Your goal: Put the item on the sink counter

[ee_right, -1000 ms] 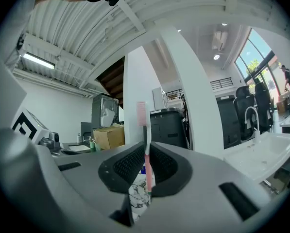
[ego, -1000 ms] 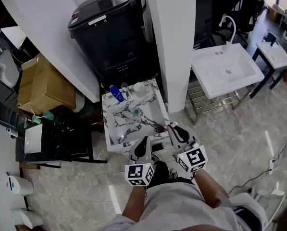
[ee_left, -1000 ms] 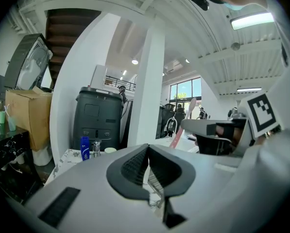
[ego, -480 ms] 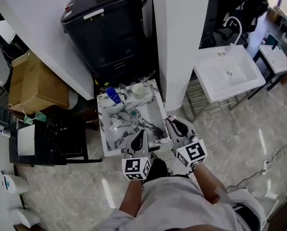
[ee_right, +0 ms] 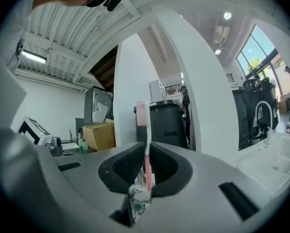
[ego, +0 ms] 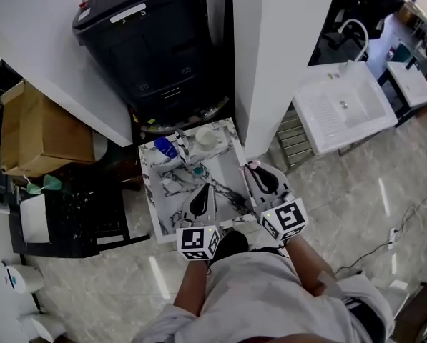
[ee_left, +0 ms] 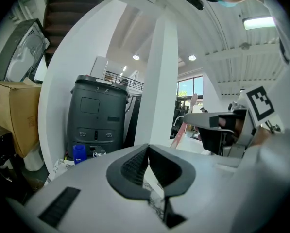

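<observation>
Toothbrush (ee_right: 146,130), pink and white, stands upright clamped in the right tongs (ee_right: 147,166); left tongs (ee_left: 147,152) are closed on nothing. Both hang over the marble sink tabletop's (ego: 156,184) near end.

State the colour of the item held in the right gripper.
Pink and white; the item in the right gripper shows best in the right gripper view.

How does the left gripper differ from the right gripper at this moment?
The left gripper has its jaws together with nothing between them; the right gripper clamps a thin pink-and-white stick. The left gripper is over the front part of the marbled sink, the right gripper near its right rim. Both are shut.
</observation>
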### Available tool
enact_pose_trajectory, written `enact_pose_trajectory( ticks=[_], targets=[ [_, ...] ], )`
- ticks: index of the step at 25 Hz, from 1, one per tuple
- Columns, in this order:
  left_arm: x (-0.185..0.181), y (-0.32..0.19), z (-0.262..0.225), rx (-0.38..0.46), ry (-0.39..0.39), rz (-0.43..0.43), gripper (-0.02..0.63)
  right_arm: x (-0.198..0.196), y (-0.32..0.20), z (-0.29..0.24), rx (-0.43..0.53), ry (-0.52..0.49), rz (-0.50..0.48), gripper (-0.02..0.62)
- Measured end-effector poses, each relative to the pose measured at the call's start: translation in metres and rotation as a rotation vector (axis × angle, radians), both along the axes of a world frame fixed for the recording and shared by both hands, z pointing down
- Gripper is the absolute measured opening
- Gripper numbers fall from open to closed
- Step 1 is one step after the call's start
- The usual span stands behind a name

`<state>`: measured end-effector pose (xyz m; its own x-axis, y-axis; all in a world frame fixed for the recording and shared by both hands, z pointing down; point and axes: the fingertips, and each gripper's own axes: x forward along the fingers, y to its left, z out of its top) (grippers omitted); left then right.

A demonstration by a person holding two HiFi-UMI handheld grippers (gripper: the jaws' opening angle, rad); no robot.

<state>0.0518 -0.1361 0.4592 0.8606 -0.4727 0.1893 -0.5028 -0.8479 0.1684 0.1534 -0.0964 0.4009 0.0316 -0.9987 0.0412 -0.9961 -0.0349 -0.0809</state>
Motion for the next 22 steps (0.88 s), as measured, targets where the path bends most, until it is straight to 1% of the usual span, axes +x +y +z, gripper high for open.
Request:
enact_pose_trajectory(
  ticks=[6, 10, 16, 18, 22],
  targets=[
    [0.007, -0.041, 0.006, -0.020, -0.013, 0.025, 0.011, 0.006, -0.046, 0.007, -0.018, -0.004, 0.007, 0.031],
    [0.013, -0.061, 0.012, -0.024, -0.016, 0.048, 0.011, 0.015, -0.067, 0.011, -0.033, -0.009, 0.026, 0.031],
    [0.020, -0.073, 0.024, -0.062, -0.022, 0.045, 0.011, 0.023, -0.086, 0.020, -0.078, -0.024, 0.011, 0.031],
    [0.023, -0.078, 0.029, -0.071, -0.024, 0.033, 0.009, 0.026, -0.094, 0.025, -0.089, -0.033, -0.003, 0.031],
    [0.024, -0.089, 0.041, -0.096, -0.042, -0.022, 0.009, 0.034, -0.109, 0.040, -0.114, -0.052, -0.047, 0.031]
  ],
)
